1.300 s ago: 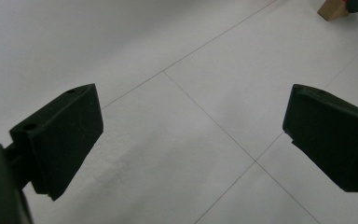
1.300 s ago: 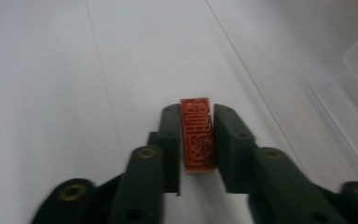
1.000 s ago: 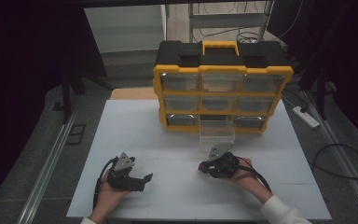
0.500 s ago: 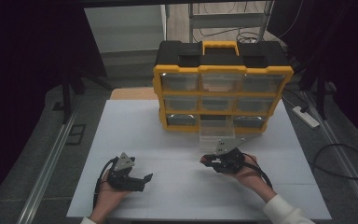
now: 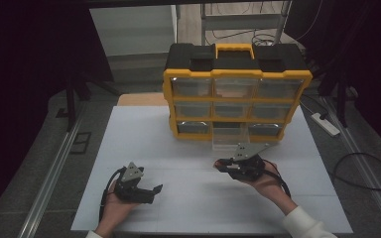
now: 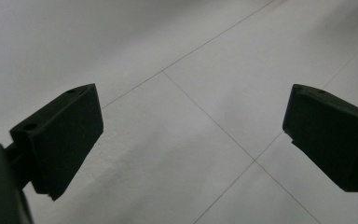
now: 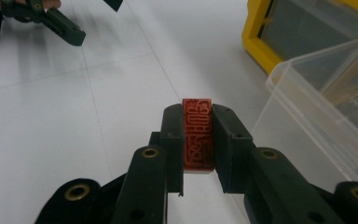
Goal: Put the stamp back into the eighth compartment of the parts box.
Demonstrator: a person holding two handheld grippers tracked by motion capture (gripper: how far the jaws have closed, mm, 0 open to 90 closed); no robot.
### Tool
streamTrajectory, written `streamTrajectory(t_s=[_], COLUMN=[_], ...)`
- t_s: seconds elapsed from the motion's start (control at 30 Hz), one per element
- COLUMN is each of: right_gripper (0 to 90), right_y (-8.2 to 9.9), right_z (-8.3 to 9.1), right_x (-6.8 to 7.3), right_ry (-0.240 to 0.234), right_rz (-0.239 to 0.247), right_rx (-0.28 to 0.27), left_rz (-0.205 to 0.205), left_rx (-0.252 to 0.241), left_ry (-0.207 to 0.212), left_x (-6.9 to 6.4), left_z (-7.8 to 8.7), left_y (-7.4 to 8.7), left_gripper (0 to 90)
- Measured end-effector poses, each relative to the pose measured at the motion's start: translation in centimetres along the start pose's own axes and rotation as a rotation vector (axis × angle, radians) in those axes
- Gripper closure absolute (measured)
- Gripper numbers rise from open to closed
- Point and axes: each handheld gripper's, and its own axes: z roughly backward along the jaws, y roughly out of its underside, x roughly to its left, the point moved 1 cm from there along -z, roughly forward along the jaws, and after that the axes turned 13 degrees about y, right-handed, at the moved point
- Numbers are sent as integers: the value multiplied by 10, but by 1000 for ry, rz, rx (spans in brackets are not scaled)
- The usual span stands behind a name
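Observation:
My right gripper [image 7: 198, 114] is shut on a small red stamp block [image 7: 197, 137] with raised carved characters on its face. In the high view the right gripper [image 5: 221, 165] hovers over the white table [image 5: 144, 139], just in front of a clear plastic drawer [image 5: 226, 140] pulled out of the bottom row of a yellow-and-black drawer cabinet [image 5: 235, 94]. The same clear drawer [image 7: 326, 112] stands close on the right of the jaws. My left gripper [image 5: 154, 190] rests at the front left, jaws wide apart over bare table [image 6: 191, 135], nothing between them.
The cabinet takes up the far middle of the table. A white power strip [image 5: 325, 124] and a looped cable [image 5: 362, 173] lie on the floor to the right. A metal rail [image 5: 49, 173] runs along the table's left side.
My right gripper has risen off the table and drifted slightly right, toward the pulled-out drawer, still holding the red stamp. The left gripper has stayed put.

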Motion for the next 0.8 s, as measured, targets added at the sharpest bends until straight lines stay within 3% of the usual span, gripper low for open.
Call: streamTrajectory(t_s=[0.8], right_gripper=[750], right_y=[-21], right_z=[19], right_x=[-11], right_ry=[23], right_rz=[-30], right_rx=[-90], left_rz=[0], left_rx=[2], left_ry=[-2], left_x=[0], left_z=[-1], left_y=[0], left_gripper=[51])
